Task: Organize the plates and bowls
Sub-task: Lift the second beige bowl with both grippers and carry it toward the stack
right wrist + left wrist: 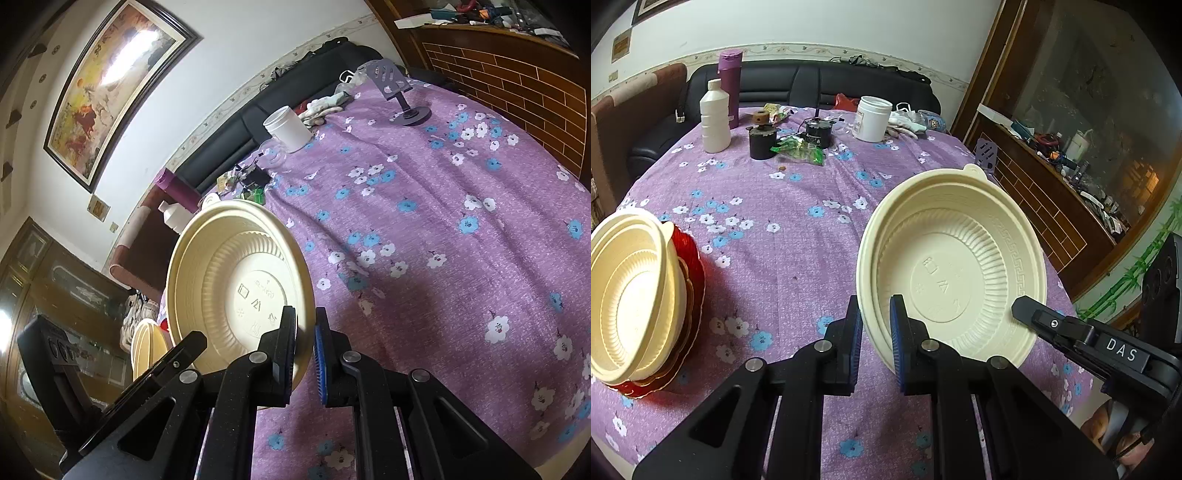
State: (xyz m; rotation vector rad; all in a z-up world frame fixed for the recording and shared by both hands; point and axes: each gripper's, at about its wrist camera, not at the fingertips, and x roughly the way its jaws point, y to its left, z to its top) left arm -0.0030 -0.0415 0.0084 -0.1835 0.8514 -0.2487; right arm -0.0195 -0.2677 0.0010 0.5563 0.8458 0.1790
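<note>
A cream plastic bowl (pixel 955 266) is held tilted above the purple tablecloth, its inside facing the left wrist camera. My left gripper (pixel 875 325) is shut on its near rim. My right gripper (pixel 304 343) straddles the opposite rim of the same bowl (pixel 236 273), its jaws close around the rim; its finger (pixel 1056 325) shows at the bowl's right edge in the left wrist view. At the left, stacked cream bowls (pixel 631 291) rest on red plates (pixel 692 269); they also show in the right wrist view (pixel 146 347).
The round table (pixel 798 229) carries a white bottle (pixel 714 118), a purple flask (pixel 730 85), a white jar (pixel 872 118), small dark motors (pixel 762 142), a green wrapper and gloves at the far side. A purple phone stand (pixel 397 86) stands at the right edge. A black sofa lies behind.
</note>
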